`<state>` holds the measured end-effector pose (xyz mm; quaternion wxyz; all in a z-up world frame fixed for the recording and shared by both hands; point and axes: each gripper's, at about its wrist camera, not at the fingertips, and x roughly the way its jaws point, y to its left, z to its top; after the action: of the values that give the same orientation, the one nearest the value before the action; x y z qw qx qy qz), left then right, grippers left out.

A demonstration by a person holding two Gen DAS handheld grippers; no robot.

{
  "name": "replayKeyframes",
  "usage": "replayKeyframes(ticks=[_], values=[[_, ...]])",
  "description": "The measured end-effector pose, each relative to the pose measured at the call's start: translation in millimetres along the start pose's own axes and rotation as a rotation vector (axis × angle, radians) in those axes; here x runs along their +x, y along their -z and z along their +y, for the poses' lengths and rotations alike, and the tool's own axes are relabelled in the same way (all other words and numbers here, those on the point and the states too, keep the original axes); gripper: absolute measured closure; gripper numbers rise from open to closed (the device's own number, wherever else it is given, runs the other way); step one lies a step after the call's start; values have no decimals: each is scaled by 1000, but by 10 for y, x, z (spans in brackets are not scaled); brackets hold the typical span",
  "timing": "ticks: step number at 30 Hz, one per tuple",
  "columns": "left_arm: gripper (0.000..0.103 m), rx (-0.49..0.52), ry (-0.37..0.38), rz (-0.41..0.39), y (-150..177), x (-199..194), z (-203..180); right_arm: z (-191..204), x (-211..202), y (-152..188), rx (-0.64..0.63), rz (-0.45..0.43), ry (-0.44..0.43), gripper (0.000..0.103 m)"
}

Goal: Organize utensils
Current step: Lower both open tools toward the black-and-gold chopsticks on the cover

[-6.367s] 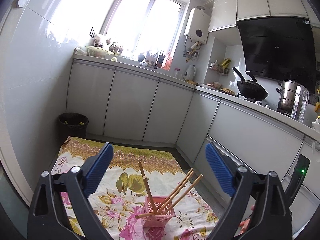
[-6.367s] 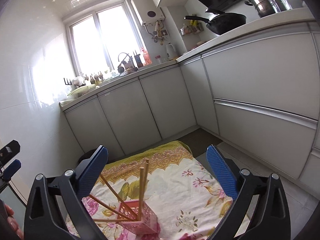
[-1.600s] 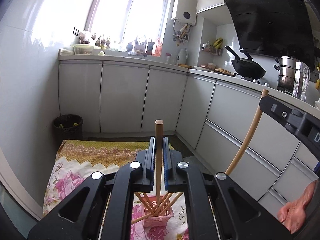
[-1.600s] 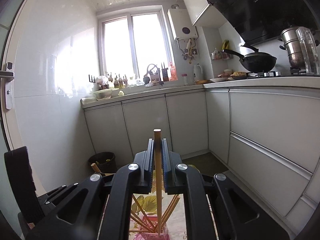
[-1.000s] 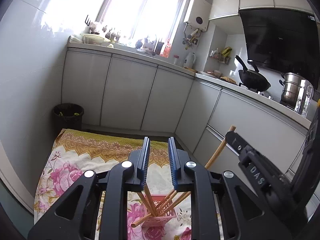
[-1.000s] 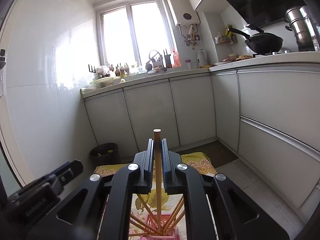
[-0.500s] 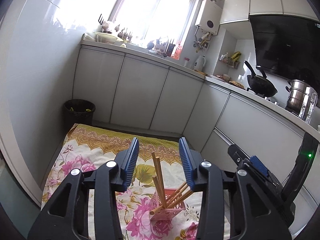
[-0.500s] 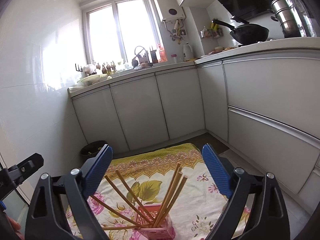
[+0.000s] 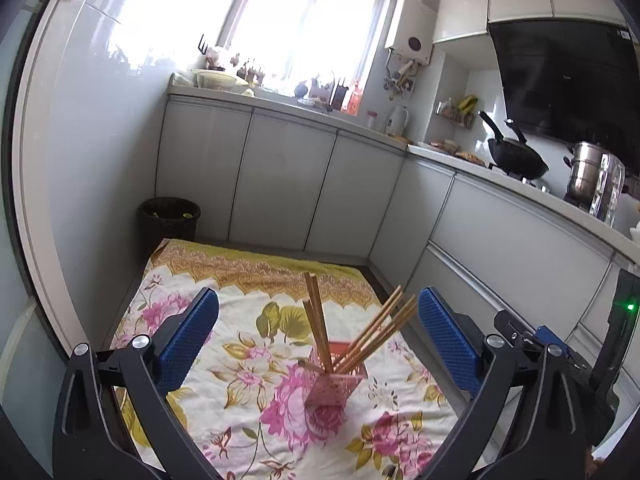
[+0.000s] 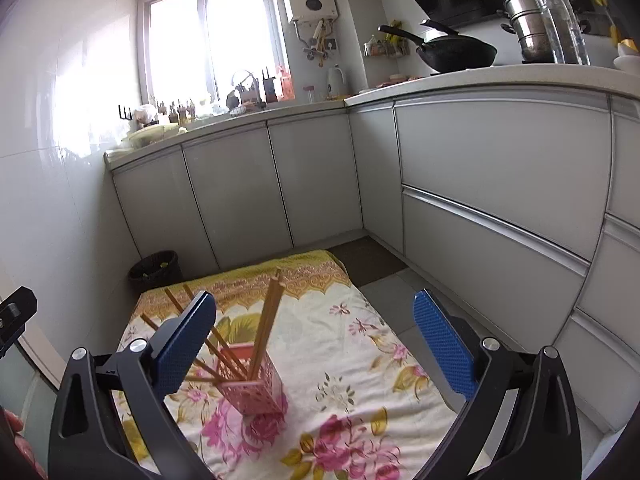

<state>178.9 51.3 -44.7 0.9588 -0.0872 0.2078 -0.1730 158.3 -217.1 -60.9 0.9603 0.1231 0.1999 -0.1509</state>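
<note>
A pink lattice utensil holder [image 9: 334,386] stands on a floral cloth [image 9: 240,360] on the kitchen floor, with several wooden chopsticks [image 9: 320,320] leaning in it. It also shows in the right wrist view [image 10: 252,380], with its chopsticks [image 10: 268,312] fanned out. My left gripper [image 9: 318,336] is open and empty, held above and in front of the holder. My right gripper [image 10: 314,340] is open and empty, above the holder, which sits low between its jaws toward the left.
Grey cabinets [image 9: 280,200] line the back and right [image 10: 500,200]. A black bin [image 9: 170,220] stands in the far left corner, also seen in the right wrist view [image 10: 154,270]. Part of the other gripper [image 9: 560,356] shows at lower right. Wok [image 10: 452,54] and pots sit on the counter.
Both grippers held a chopstick upright above the holder, then opened and let it drop in. Both jaws have since opened wider and pulled back.
</note>
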Motion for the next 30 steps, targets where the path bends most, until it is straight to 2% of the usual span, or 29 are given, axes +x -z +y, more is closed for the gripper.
replayKeyframes(ticks=[2, 7, 10, 12, 14, 16, 17, 18, 19, 20, 21, 30], values=[[7, 50, 13, 90, 144, 87, -83, -108, -56, 146, -17, 66, -14, 7], [7, 211, 50, 398, 698, 476, -376, -482, 9, 645, -12, 356, -21, 7], [7, 265, 73, 598, 1077, 770, -508, -793, 46, 990, 110, 525, -43, 7], [7, 280, 77, 699, 1313, 930, -551, -974, 87, 1192, 183, 636, -40, 7], [8, 291, 71, 788, 1527, 1064, -570, -1104, 108, 1339, 229, 705, -40, 7], [13, 298, 71, 865, 1708, 1178, -582, -1192, 127, 1419, 242, 750, -21, 7], [23, 298, 79, 908, 1793, 1242, -586, -1233, 139, 1450, 255, 768, -19, 7], [39, 297, 87, 953, 1873, 1303, -590, -1275, 152, 1477, 273, 785, -21, 7], [47, 302, 89, 989, 1943, 1358, -604, -1311, 152, 1502, 293, 797, -25, 7], [57, 314, 87, 1017, 2008, 1398, -621, -1335, 159, 1513, 307, 807, -29, 7], [60, 327, 83, 1033, 2050, 1429, -643, -1351, 171, 1517, 316, 814, -32, 7], [62, 345, 93, 1080, 2190, 1502, -751, -1409, 247, 1553, 347, 846, -49, 7]])
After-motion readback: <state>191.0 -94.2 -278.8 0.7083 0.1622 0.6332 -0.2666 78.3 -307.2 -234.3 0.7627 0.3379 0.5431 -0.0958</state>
